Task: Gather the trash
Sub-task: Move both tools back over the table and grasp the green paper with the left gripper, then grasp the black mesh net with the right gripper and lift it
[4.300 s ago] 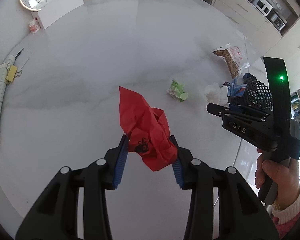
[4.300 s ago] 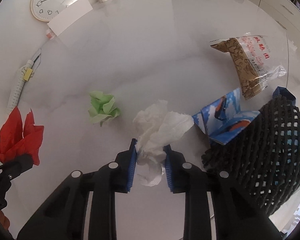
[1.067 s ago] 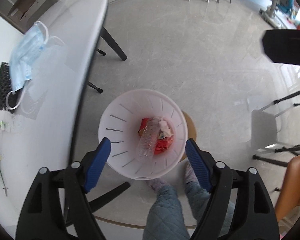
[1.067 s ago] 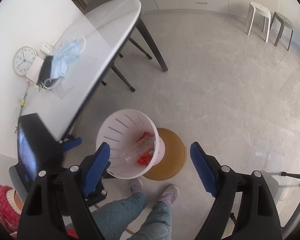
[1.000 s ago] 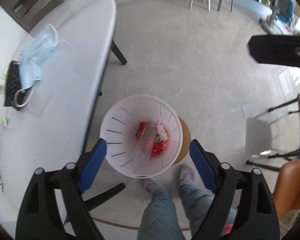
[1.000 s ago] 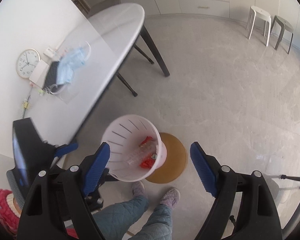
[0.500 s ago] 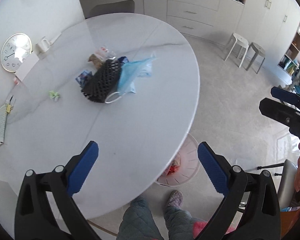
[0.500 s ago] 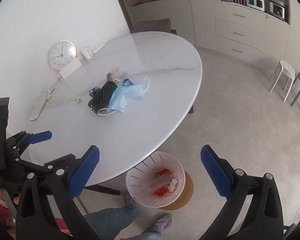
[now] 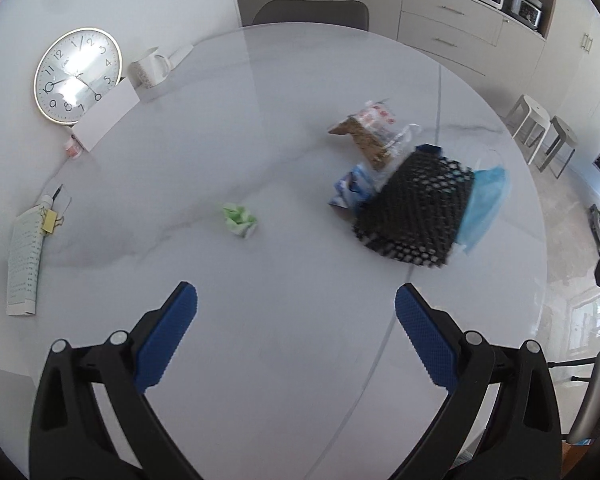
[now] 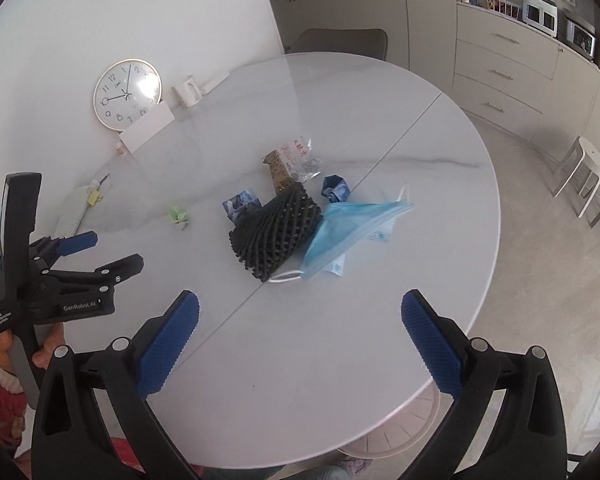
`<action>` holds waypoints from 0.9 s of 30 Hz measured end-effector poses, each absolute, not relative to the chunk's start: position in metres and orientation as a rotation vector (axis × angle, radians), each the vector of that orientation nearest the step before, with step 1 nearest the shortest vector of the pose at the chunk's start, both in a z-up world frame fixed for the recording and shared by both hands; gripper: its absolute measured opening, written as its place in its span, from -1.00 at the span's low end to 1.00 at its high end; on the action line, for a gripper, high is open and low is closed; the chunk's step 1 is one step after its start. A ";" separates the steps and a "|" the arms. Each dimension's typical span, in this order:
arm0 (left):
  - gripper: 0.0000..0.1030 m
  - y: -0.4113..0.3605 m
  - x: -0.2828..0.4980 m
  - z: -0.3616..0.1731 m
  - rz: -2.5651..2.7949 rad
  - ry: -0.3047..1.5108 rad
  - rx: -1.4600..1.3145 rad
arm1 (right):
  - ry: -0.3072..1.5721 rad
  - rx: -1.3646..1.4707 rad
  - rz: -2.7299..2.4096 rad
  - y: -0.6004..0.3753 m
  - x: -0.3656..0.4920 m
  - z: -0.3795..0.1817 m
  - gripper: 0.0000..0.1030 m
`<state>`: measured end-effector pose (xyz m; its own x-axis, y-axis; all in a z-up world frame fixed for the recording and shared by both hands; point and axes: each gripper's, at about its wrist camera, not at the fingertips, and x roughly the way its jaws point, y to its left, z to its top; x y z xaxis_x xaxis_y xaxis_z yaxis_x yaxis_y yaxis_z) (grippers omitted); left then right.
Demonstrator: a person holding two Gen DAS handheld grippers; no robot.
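Observation:
Trash lies on the round white table [image 9: 284, 360]: a green paper ball [image 9: 240, 220] [image 10: 179, 215], a black foam net [image 9: 414, 220] [image 10: 276, 232], a blue face mask [image 9: 484, 208] [image 10: 352, 224], a snack bag [image 9: 374, 136] [image 10: 292, 160] and a blue wrapper [image 9: 350, 190] [image 10: 240, 202]. My left gripper [image 9: 296, 292] [image 10: 116, 249] hovers open and empty, well short of the green ball. My right gripper [image 10: 300, 296] is open and empty above the near table edge. The white bin [image 10: 396, 428] peeks out below that edge.
A wall clock [image 9: 78, 80], a mug [image 9: 148, 70], a white card [image 9: 106, 114] and a clipped booklet [image 9: 24, 256] sit along the table's left side. A grey chair [image 10: 340, 44] stands behind the table, stools [image 10: 588, 176] and cabinets to the right.
Both grippers rose from above the bin on the floor and swung back over the table. Their jaws spread slightly wider. The red paper and white tissue held earlier are gone from them.

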<state>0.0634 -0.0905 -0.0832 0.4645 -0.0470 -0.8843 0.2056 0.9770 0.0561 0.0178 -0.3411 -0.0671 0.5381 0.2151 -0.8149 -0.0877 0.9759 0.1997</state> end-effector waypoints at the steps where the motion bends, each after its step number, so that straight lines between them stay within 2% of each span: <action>1: 0.85 -0.080 0.075 -0.090 -0.154 1.083 0.156 | 0.993 0.141 0.180 -0.332 0.024 -0.068 0.95; 7: 0.77 -0.046 0.135 -0.130 -0.157 1.107 0.155 | 1.042 0.125 0.172 -0.291 0.062 -0.080 0.95; 15: 0.29 -0.051 0.187 -0.185 -0.181 1.204 0.182 | 1.100 0.132 0.144 -0.269 0.101 -0.104 0.95; 17: 0.03 -0.058 0.194 -0.197 -0.201 1.226 0.203 | 1.113 0.153 0.126 -0.273 0.106 -0.109 0.95; 21: -0.31 -0.062 0.201 -0.205 -0.238 1.235 0.183 | 1.138 0.144 0.083 -0.280 0.113 -0.119 0.95; 27: -0.40 -0.049 0.195 -0.195 -0.275 1.253 0.101 | 1.184 0.188 0.048 -0.288 0.122 -0.136 0.95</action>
<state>0.1947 -0.0491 -0.1955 0.2849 -0.1499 -0.9468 0.2601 0.9627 -0.0742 0.1224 -0.2877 -0.1362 0.3783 0.1355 -0.9157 0.0613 0.9834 0.1708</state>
